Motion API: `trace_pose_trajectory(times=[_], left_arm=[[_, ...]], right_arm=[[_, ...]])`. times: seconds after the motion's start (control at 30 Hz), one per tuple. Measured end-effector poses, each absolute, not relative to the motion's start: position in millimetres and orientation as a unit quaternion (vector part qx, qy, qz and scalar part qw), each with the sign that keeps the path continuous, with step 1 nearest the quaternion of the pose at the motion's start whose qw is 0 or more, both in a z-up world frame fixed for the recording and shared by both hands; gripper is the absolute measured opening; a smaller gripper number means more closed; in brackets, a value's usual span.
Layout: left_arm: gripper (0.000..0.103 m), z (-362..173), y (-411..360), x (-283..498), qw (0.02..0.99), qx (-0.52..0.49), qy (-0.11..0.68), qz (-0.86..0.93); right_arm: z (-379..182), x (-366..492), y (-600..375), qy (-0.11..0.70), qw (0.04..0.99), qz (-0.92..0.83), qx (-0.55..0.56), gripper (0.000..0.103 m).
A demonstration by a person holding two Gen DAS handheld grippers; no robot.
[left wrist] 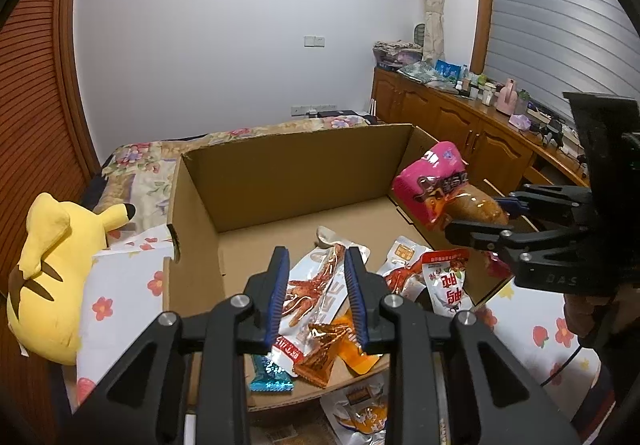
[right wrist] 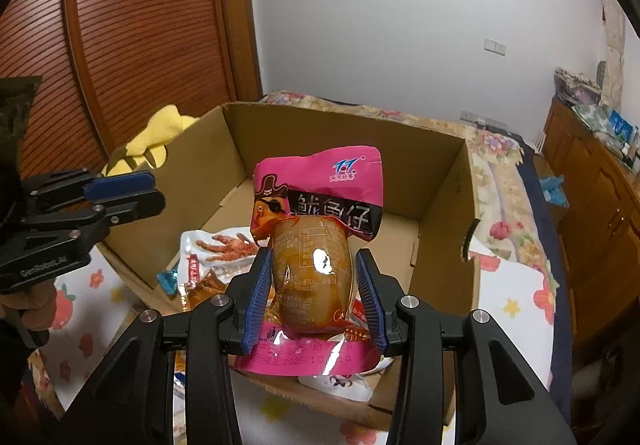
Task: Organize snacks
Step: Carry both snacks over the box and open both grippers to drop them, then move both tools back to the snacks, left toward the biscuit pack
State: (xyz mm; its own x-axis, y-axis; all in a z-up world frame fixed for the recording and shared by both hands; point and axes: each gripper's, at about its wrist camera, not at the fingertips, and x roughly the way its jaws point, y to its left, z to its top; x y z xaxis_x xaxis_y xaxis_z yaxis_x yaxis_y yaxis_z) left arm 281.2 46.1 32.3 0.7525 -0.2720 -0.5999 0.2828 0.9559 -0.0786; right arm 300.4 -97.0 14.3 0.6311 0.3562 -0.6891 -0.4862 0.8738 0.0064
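An open brown cardboard box (left wrist: pixel 280 173) is set on a flower-printed white cloth (left wrist: pixel 116 285). A pink plastic snack pouch with a clear amber belly (right wrist: pixel 316 245) is held upright over the box's near edge, clamped at its lower half between the blue pads of the right gripper (right wrist: pixel 314 297). The left gripper (left wrist: pixel 316 293) is held above the box's near-left part with its jaws narrowly parted and nothing gripped between them. On the box floor beneath it a white chicken-feet packet (left wrist: pixel 316 285), an orange foil wrapper (left wrist: pixel 332 349), a small blue wrapper (left wrist: pixel 270 381) and a red-and-white packet (left wrist: pixel 446 281) are piled. A yellow plush toy (left wrist: pixel 52 269) is laid on the cloth left of the box.
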Motion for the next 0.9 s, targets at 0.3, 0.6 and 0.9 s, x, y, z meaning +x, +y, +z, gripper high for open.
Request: trace_pose_trajectory(times=[0.3, 0.6, 0.9], left_arm=[[0.029, 34.0, 47.0, 273.7, 0.938, 0.013, 0.314, -0.145], [0.031, 35.6, 47.7, 263.7, 0.939, 0.013, 0.312, -0.143], [0.031, 40.3, 50.4, 240.9, 0.942, 0.012, 0.305, -0.142]], right_arm=[[9.8, 309.8, -83.1, 0.373, 0.893, 0.229, -0.102, 0.044], [6.6, 308.8, -82.1, 0.368, 0.900, 0.216, -0.093, 0.046], [25.9, 289.7, -87.0, 0.346, 0.910, 0.211, -0.089, 0.046]])
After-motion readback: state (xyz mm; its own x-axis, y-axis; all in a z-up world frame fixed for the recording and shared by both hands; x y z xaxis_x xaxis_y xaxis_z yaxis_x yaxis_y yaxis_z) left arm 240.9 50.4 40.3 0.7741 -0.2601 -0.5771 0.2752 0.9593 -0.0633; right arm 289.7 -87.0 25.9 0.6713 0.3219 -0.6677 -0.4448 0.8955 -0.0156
